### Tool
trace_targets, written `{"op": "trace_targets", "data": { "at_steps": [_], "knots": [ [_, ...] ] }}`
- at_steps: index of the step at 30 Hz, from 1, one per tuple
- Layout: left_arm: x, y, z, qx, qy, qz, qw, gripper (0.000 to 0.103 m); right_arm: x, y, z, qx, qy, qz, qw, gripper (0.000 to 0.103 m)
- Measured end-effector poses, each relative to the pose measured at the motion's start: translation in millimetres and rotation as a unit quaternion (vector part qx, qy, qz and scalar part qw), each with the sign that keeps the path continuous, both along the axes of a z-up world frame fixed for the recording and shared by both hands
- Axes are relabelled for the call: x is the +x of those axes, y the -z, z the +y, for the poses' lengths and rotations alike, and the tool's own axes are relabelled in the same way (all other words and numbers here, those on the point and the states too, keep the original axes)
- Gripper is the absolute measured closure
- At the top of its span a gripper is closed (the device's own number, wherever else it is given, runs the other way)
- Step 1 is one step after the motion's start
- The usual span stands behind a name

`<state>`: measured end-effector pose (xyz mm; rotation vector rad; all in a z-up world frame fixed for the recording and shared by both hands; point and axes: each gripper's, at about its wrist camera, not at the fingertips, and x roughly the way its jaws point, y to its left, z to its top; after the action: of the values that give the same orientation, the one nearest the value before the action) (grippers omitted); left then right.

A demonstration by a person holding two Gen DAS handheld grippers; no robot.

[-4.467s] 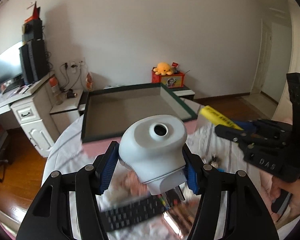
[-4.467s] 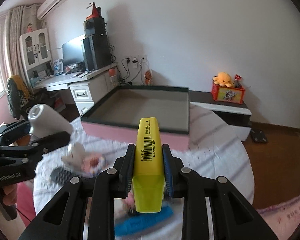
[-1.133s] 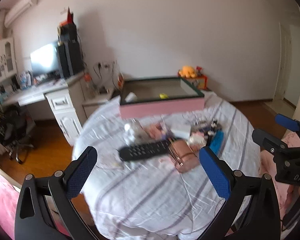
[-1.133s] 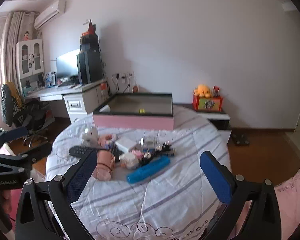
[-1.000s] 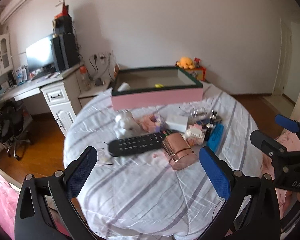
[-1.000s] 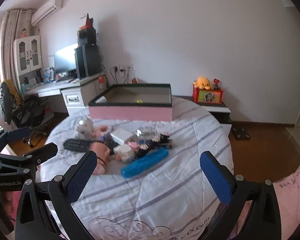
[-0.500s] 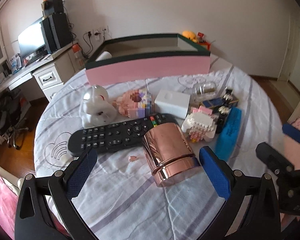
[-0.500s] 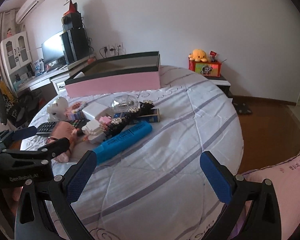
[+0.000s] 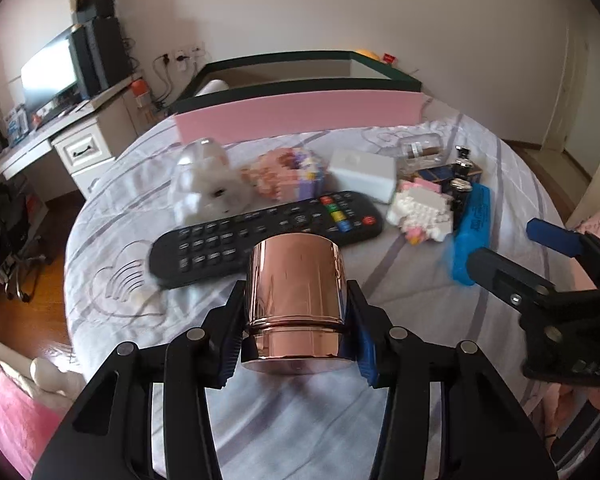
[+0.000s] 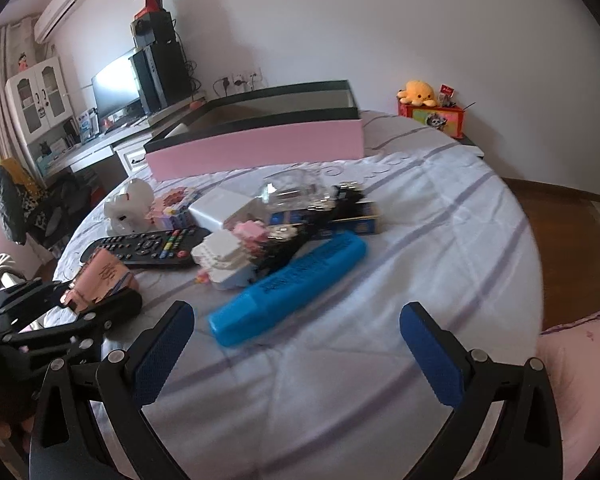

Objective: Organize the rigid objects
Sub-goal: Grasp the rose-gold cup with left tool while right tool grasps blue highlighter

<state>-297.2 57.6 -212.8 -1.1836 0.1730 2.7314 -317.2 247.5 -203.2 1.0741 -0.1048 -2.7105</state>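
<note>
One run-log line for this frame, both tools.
left tool: just closed on copper cup | right tool: open, empty, near blue case | pink box: behind clutter

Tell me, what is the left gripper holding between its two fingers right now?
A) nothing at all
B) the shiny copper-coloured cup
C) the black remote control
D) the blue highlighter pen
B. The left gripper has just closed its jaws, and its blue pads press on both sides of the copper-coloured cup; the remote control and blue highlighter lie untouched on the table.
</note>
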Motion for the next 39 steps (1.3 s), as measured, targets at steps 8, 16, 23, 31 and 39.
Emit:
{"op": "trace_targets", "data": {
  "at_steps": [8,16,23,31,39],
  "knots": [
    [2.6,0.4,-12.9,0.015,-0.003,-0.001,0.9999,0.055,-11.2,8.6,-12.5,0.035,0.0,-0.008,0.999,0.002],
    [1.8,5.6,-13.4,0.022,-0.003,-0.003,0.9997,0.053,-0.9,3.5,28.3,0.038,0.017,-0.017,0.999,0.06],
    [-1.1,6.2,-14.1,0.027,-0.006,-0.007,0.9996,0.053,-19.5,1.2,29.6,0.035,0.036,-0.023,0.998,0.059],
    [0.4,7.6,-11.7,0.016,0.0,0.002,0.9999,0.056,-41.0,5.1,26.5,0.066,0.049,-0.027,0.996,0.058],
    [-0.4,5.0,-14.8,0.035,-0.003,0.006,0.9994,0.056,-30.4,3.1,37.2,0.055,0.041,-0.016,0.997,0.075]
  ]
}}
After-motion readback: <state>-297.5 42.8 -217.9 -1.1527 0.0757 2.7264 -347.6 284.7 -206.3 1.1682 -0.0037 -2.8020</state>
